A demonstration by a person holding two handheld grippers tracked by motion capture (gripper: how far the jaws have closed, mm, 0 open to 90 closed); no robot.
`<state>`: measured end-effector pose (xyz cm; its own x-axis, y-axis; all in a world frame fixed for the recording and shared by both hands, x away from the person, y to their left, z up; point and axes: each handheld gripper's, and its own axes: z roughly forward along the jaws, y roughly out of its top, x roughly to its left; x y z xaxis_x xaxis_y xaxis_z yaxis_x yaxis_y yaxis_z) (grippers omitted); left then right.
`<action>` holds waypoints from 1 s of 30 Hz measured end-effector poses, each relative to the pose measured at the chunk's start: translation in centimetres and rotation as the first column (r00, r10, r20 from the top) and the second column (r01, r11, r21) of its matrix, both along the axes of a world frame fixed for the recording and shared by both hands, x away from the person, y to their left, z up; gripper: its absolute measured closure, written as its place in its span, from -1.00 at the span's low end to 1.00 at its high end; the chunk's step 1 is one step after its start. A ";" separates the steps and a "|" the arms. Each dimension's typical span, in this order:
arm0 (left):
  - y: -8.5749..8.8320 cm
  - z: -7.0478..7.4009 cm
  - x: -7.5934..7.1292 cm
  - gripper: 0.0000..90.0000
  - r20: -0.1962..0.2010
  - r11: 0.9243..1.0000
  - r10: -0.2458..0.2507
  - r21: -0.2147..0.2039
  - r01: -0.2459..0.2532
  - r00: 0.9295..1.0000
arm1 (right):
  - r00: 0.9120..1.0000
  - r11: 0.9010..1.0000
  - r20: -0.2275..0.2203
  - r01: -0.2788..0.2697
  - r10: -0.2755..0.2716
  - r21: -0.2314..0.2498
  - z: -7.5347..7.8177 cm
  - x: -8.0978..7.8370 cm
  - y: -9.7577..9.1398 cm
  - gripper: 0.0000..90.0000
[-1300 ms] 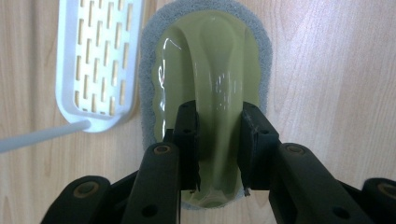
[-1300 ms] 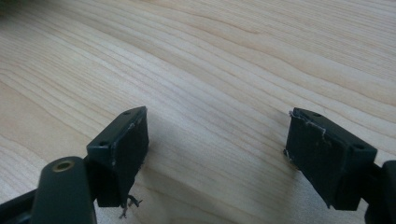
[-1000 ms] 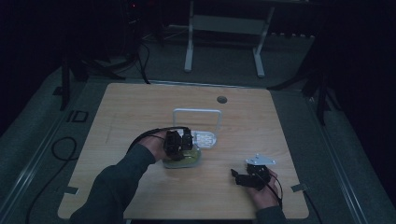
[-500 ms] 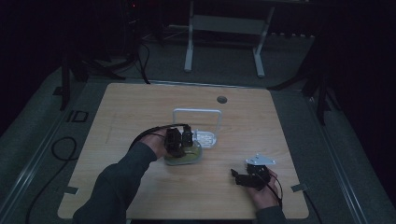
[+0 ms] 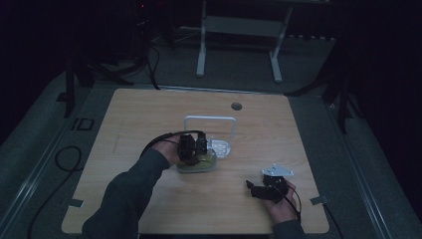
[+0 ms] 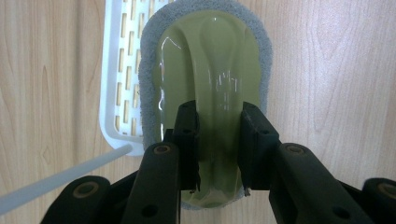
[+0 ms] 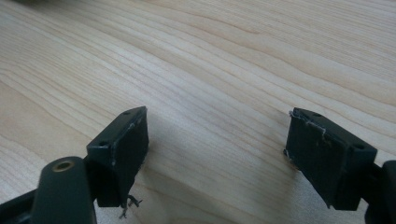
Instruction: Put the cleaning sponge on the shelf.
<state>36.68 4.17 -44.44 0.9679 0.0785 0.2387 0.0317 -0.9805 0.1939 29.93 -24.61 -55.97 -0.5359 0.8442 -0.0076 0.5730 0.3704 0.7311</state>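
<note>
My left hand-held gripper (image 6: 218, 140) has its jaws drawn in against the raised green handle of the scrubber (image 6: 208, 70), one on each flank of the ridge, so it is holding the scrubber from above. The scrubber's long axis runs straight away from me along the line of the jaws, its grey pad showing as a rim all round the green top. Its far end lies over the corner of the white rack (image 6: 116, 84), and the near end sits over bare worktop (image 6: 336, 70). I judge any next move turns on that overlap: the rack lies to the left of the scrubber in the left gripper view, with a white bar (image 6: 60, 179) slanting across below it.

From the high view the scrubber (image 5: 199, 164) is near the middle of the worktop, just in front of the rack's upright loop (image 5: 209, 119), and my left hand is the one at it.

My right hand-held gripper (image 7: 217, 158) is well apart, near the front right, jaws wide with nothing between them.

The grip itself hides the handle's middle, so I cannot tell whether the pad rests on the rack or is lifted. The high view is dim.
</note>
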 end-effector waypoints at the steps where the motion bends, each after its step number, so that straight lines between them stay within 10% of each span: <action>1: -0.1 0.0 0.1 0.59 0.001 1.000 -0.005 0.005 0.005 1.000 | 1.000 1.000 0.000 0.000 0.000 0.000 0.0 0.0 0.0 -0.54; 30: -1.3 -0.1 1.2 0.59 0.005 0.998 -0.029 0.049 0.029 1.000 | 1.000 1.000 -0.001 0.000 0.000 0.001 0.0 0.0 0.0 -0.54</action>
